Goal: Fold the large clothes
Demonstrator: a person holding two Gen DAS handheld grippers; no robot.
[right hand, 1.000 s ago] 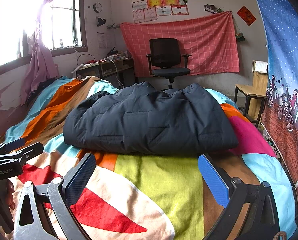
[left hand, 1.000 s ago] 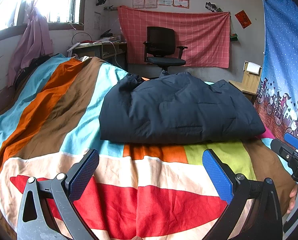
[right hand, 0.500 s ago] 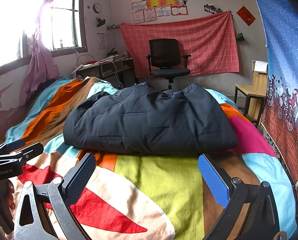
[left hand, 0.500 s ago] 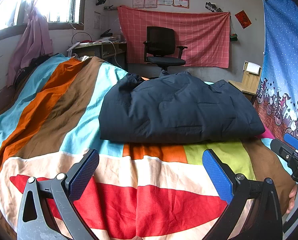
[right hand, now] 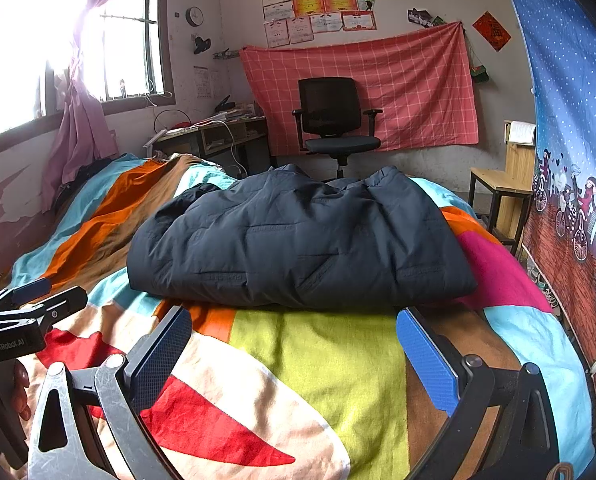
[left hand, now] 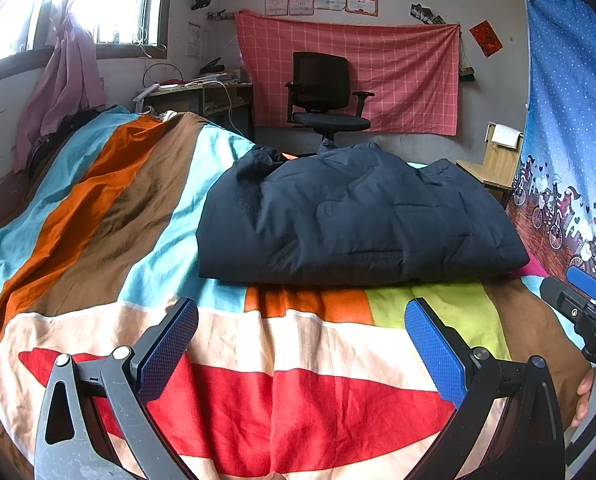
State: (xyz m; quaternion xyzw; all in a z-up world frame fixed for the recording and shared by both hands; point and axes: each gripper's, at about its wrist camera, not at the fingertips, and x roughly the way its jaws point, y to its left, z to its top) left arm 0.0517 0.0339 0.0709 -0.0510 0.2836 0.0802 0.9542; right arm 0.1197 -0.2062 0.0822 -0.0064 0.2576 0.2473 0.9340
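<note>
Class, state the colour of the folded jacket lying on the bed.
Dark navy blue jacket, clearest in the right wrist view.

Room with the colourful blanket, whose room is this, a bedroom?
Probably a bedroom that doubles as a study: a bed with a dark jacket on it, a desk by the window and an office chair.

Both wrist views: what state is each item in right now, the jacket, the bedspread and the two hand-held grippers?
Dark padded jacket: folded into a compact bundle, lying on the bed, not held.
Striped bedspread: spread over the bed, slightly wrinkled.
Left hand-held gripper: open, empty, short of the jacket.
Right hand-held gripper: open, empty, short of the jacket.
</note>
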